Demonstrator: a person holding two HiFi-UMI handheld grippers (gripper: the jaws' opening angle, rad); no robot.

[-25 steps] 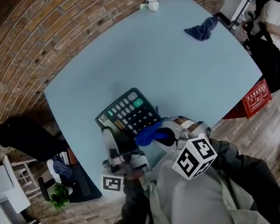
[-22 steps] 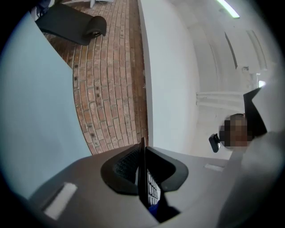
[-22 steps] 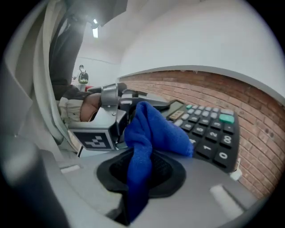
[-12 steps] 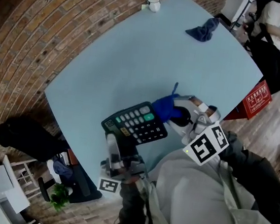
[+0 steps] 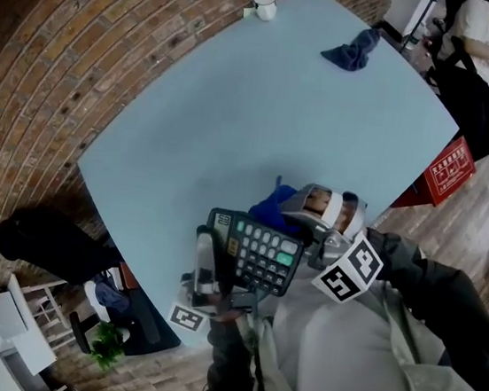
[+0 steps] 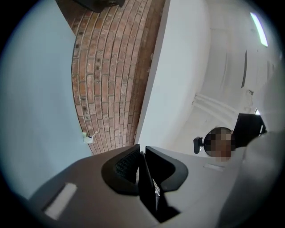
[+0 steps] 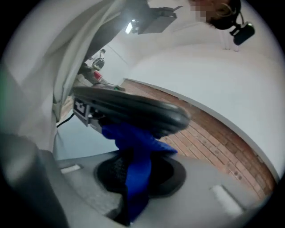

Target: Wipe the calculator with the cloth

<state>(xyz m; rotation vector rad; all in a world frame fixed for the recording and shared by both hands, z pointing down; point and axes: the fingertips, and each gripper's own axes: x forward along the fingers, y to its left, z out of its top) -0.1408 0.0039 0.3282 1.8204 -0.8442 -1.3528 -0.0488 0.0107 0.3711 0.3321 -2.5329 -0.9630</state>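
Grips the calculator (image 5: 255, 254) by its left edge with the left claw (image 5: 216, 256), clenched tight on the thin dark body, seen edge-on between the pads in the left gripper view. Holds it raised and tilted over the near edge of the light blue worktop (image 5: 239, 100), with the keys up toward the head camera and the green key at the right side.

Pinches a bright blue cloth (image 5: 269, 210) in the right claw (image 5: 289, 210), closed on the fabric, with one strip hanging down between the pads and a thick bunch pushed out in front. Presses this bunch against the calculator, touching its far edge in the head view and its dark underside in the right gripper view.

At the far corner of the worktop, well apart from both claws, a second dark blue cloth (image 5: 353, 48), crumpled. At the far edge, a white mug (image 5: 266, 5) with something small and green just beside it, too small to tell. Around the worktop, a brick floor (image 5: 46, 75). To the right, near the worktop corner, a red box (image 5: 448, 172) on a wooden floor.
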